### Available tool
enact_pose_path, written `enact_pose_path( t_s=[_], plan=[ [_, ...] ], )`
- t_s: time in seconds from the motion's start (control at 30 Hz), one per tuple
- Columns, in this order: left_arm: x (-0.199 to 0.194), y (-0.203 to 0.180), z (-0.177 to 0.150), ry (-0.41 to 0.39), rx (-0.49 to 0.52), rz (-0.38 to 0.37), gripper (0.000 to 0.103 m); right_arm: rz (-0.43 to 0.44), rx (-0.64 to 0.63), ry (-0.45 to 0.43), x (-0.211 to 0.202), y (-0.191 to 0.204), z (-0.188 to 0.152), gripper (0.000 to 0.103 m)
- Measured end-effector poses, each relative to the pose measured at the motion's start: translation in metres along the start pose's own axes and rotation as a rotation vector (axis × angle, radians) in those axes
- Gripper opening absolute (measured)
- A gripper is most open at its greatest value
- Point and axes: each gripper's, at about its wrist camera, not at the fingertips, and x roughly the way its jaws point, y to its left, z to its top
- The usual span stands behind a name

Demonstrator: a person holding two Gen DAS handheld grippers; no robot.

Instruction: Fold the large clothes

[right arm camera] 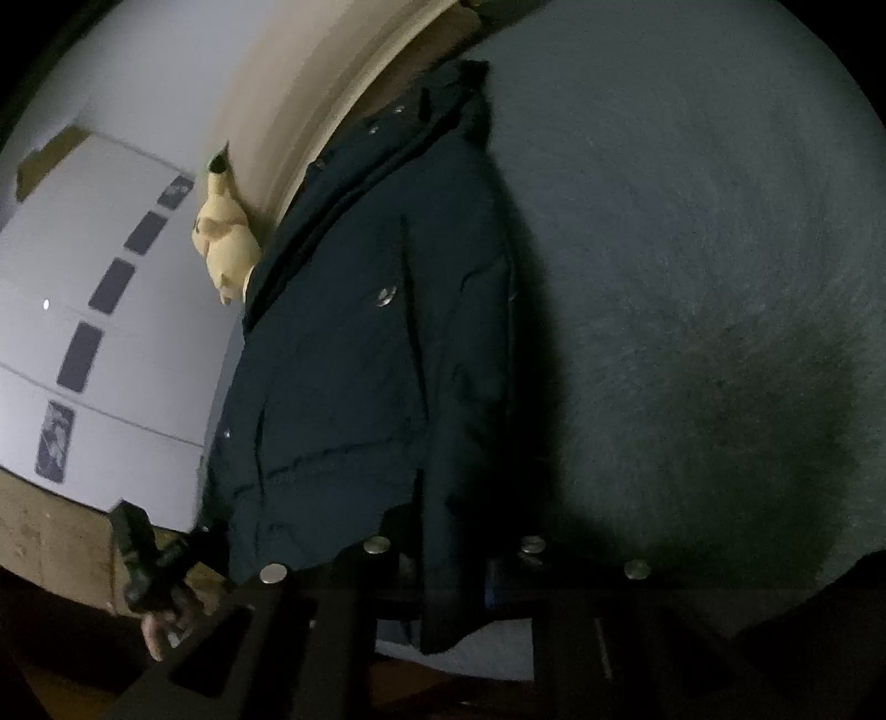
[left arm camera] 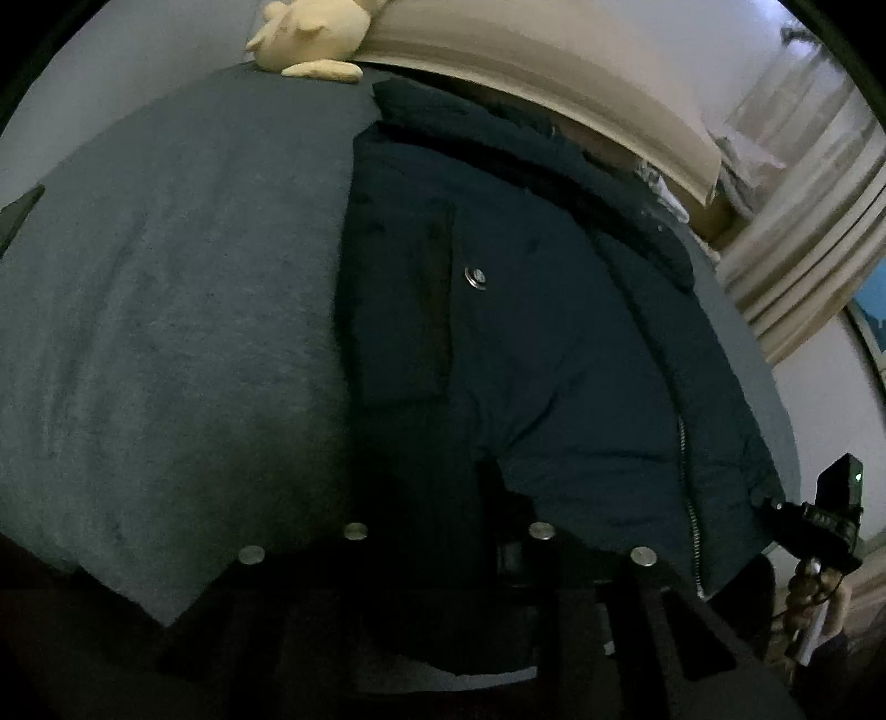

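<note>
Jacket (left arm camera: 526, 343), dark navy, padded, zip front with snap buttons: lies lengthwise on grey-blue bed cover (left arm camera: 166, 288), collar toward headboard (left arm camera: 554, 72) at 12 o'clock, hem at 6 o'clock beside both claws. Soft toy (left arm camera: 310, 33), cream: sits at 11 o'clock against headboard, well apart from jacket.

Step in hand, by judgement: hem gathered for a lengthwise fold. Done well: both hem corners lifted together, kept level, carried toward collar, bulky padding laid down flat, zip (left arm camera: 689, 498) kept straight.

Left claw (left arm camera: 506, 531): drawn together, seemingly pinching hem fabric; contact lost in shadow.
Right claw (right arm camera: 454, 554): drawn together on jacket hem edge, which passes between its fingers.
</note>
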Motion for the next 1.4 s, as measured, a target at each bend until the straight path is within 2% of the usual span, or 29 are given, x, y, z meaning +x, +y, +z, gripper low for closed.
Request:
enact_pose_path(
  t_s=[0.27,0.73,0.87,1.2,1.4],
  plan=[
    [-0.024,0.007,-0.017,-0.017,0.006,-0.013,0.018,0.006,-0.015,-0.002,-0.018,0.003,-0.024,0.013],
    [-0.072,-0.008,-0.040,-0.087,0.057,-0.014,0.017,0.027,-0.032,-0.040,-0.055,0.026,-0.066,0.012],
    [-0.075,-0.012,-0.039,-0.093,0.064,-0.007,0.017,0.041,-0.034,-0.056,-0.064,0.027,-0.067,0.012],
    [-0.066,-0.024,-0.043,-0.078,0.107,0.090,0.017,0.048,-0.040,-0.060,-0.062,0.023,-0.069,0.012],
    [-0.065,-0.025,-0.044,-0.078,0.116,0.103,0.017,0.044,-0.049,-0.057,-0.063,0.025,-0.066,0.012]
  ],
)
